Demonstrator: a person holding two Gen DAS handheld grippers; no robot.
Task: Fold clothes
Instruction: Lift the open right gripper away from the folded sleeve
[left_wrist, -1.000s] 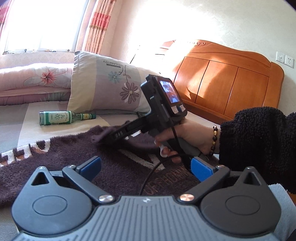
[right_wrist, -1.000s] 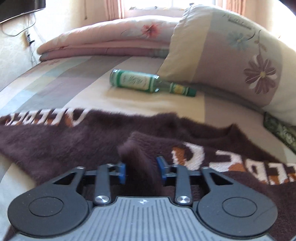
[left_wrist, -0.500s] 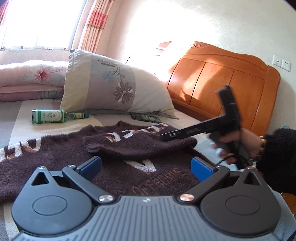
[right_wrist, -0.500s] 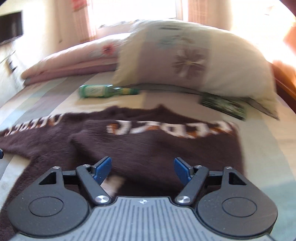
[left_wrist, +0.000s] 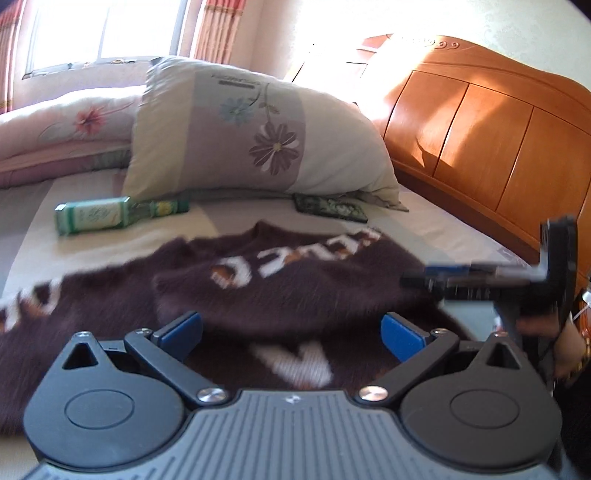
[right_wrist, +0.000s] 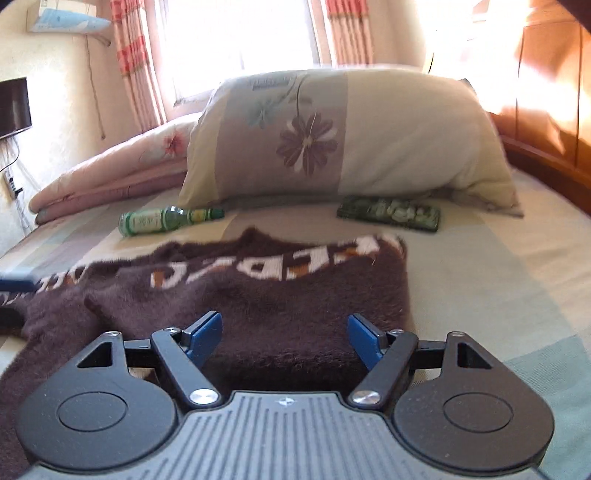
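Brown fuzzy sweater (right_wrist: 258, 295): spread across the middle of the bed (right_wrist: 498, 266), one sleeve folded over its body.
Floral pillow (right_wrist: 343, 136): at the bed's far edge, beyond the sweater.
Right gripper (right_wrist: 284, 338): jaws spread, empty, above the sweater's near part.
Left gripper (left_wrist: 291, 332): jaws spread, empty, over the sweater.
Green bottle (right_wrist: 166, 220): lying just before the pillow.
Dark patterned case (right_wrist: 389, 213): beside the pillow's right end.

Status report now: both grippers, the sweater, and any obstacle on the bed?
Left gripper open, right gripper open, both empty. Brown sweater flat on bed, one sleeve folded over. Green bottle and dark case beyond it, clear of it.
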